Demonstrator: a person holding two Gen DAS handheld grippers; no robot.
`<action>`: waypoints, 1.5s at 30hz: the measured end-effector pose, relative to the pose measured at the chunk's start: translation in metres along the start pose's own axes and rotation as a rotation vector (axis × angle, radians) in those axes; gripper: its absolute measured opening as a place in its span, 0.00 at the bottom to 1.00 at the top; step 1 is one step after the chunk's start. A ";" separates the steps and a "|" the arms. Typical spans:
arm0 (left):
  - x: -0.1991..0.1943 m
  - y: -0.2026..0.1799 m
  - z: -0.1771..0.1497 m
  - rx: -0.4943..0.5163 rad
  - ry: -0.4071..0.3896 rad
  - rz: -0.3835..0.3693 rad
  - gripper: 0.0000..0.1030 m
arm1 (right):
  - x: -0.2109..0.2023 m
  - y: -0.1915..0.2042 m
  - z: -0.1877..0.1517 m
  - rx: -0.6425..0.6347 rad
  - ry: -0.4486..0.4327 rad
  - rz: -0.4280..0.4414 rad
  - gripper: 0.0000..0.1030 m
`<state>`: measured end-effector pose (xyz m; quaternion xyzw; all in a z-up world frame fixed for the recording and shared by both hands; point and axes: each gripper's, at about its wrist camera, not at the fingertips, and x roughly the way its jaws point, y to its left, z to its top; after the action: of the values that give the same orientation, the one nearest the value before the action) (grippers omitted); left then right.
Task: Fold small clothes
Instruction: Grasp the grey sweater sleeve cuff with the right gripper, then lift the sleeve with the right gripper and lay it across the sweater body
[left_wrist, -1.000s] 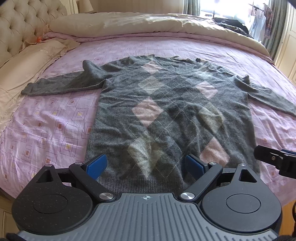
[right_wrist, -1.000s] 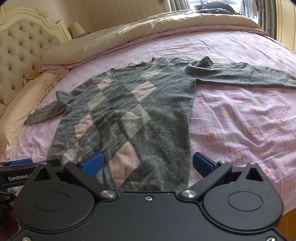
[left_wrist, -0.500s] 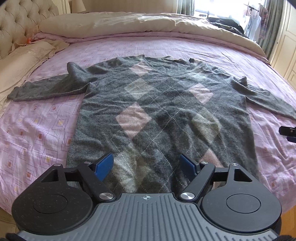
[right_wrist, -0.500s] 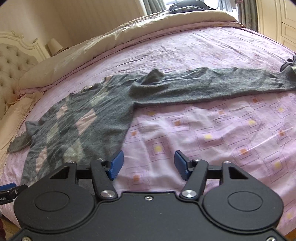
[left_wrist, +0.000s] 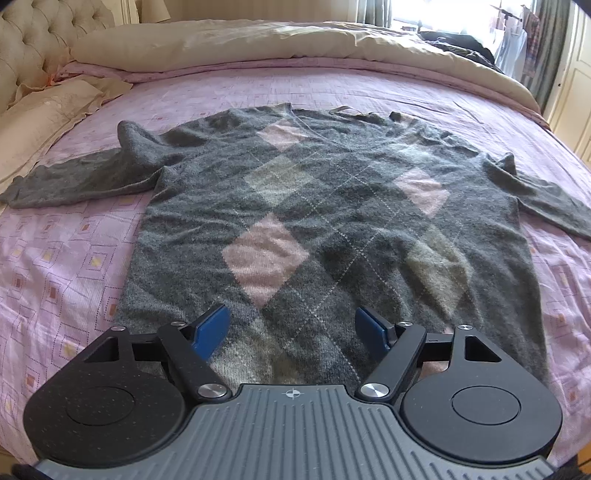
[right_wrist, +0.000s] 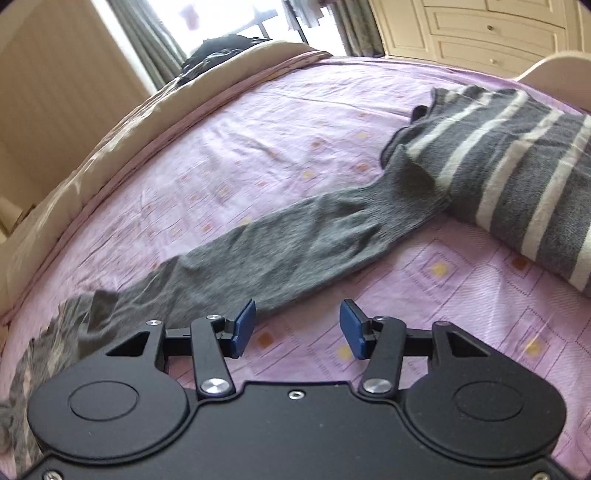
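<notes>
A grey argyle sweater (left_wrist: 325, 229) with pink and beige diamonds lies flat, front up, on the pink bedspread (left_wrist: 66, 266), both sleeves spread out. My left gripper (left_wrist: 291, 332) is open and empty, just above the sweater's hem. In the right wrist view the sweater's right sleeve (right_wrist: 288, 251) stretches across the bedspread (right_wrist: 461, 295). My right gripper (right_wrist: 297, 328) is open and empty, above the bedspread just in front of the sleeve.
A grey sweater with white stripes (right_wrist: 517, 177) lies at the right, against the sleeve's cuff end. A cream duvet (left_wrist: 258, 40) is bunched along the far side. A tufted headboard (left_wrist: 40, 40) and pillow (left_wrist: 40, 118) are at left. White cupboards (right_wrist: 480, 33) stand beyond the bed.
My right gripper has swung right, off the sweater's body, to face the right sleeve, and its jaws have narrowed. My left gripper has moved right along the hem toward the middle.
</notes>
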<state>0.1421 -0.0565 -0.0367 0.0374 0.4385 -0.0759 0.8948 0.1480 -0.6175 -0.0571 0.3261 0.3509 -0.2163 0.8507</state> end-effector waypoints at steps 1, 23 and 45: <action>0.003 0.000 0.000 0.000 0.005 0.003 0.71 | 0.004 -0.009 0.004 0.024 -0.007 -0.007 0.54; 0.030 0.006 -0.007 0.062 0.023 -0.022 0.79 | -0.010 0.049 0.068 0.011 -0.186 0.015 0.10; 0.012 0.037 -0.029 -0.008 -0.055 -0.153 0.86 | 0.022 0.472 -0.126 -0.571 0.085 0.615 0.10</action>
<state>0.1332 -0.0171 -0.0636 -0.0018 0.4158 -0.1432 0.8981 0.3870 -0.2036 0.0484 0.1756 0.3176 0.1673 0.9167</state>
